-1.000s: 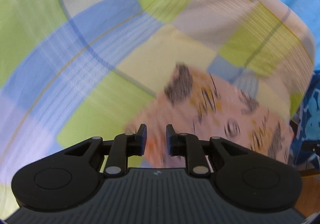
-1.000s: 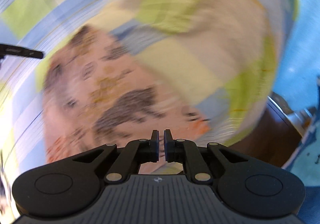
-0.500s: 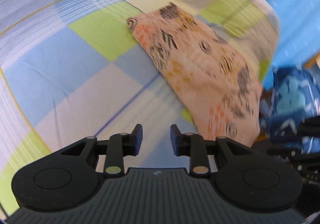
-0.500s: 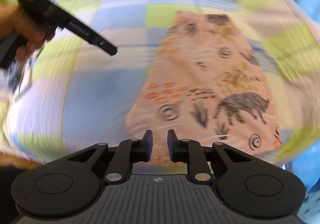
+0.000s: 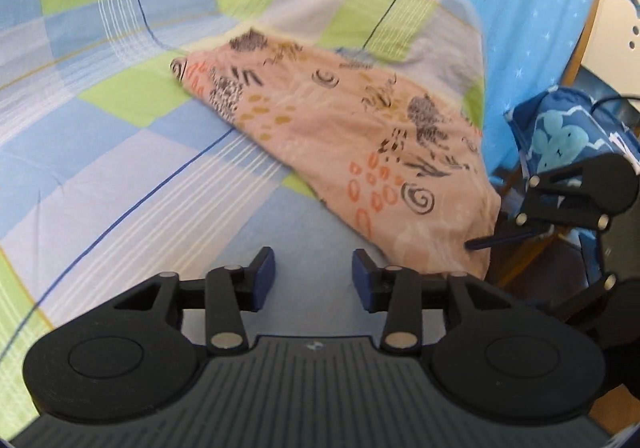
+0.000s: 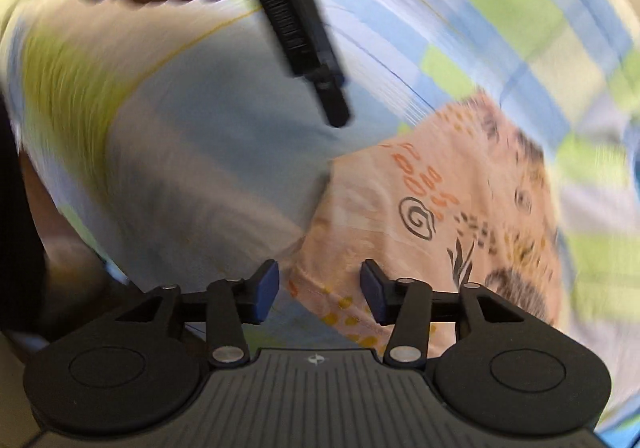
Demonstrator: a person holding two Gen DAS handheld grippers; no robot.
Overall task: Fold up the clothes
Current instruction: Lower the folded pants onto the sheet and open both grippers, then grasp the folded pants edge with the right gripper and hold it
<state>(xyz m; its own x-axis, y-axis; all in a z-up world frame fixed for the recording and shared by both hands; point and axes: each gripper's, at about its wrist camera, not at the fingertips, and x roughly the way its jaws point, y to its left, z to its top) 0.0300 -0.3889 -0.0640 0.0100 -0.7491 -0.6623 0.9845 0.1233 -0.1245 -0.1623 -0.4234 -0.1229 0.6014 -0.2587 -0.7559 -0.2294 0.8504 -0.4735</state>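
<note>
Through my left wrist camera, my left gripper (image 5: 313,276) has its jaws spread with nothing between them, poised over bare checked bedsheet (image 5: 120,152); the pink patterned garment (image 5: 352,136) lies ahead and to the right, its near corner just beside my right-hand fingertip (image 5: 366,278), the far end running up toward the top of the bed. My right gripper (image 5: 480,242) shows at the right edge, reaching toward the garment's near edge, where the cloth hangs close to the bed's side. The risk I see there is that a careless tug could drag the garment off the edge toward the blue bag (image 5: 568,136) beside the bed. Through my right wrist camera, blurred, my right gripper (image 6: 319,288) is also spread, holding nothing, with the garment's (image 6: 448,216) hemmed corner lying just ahead between the fingertips; my left gripper (image 6: 304,44) crosses the frame above. If I close now I may catch only one layer, or pinch sheet with it, and spoil the fold.
</note>
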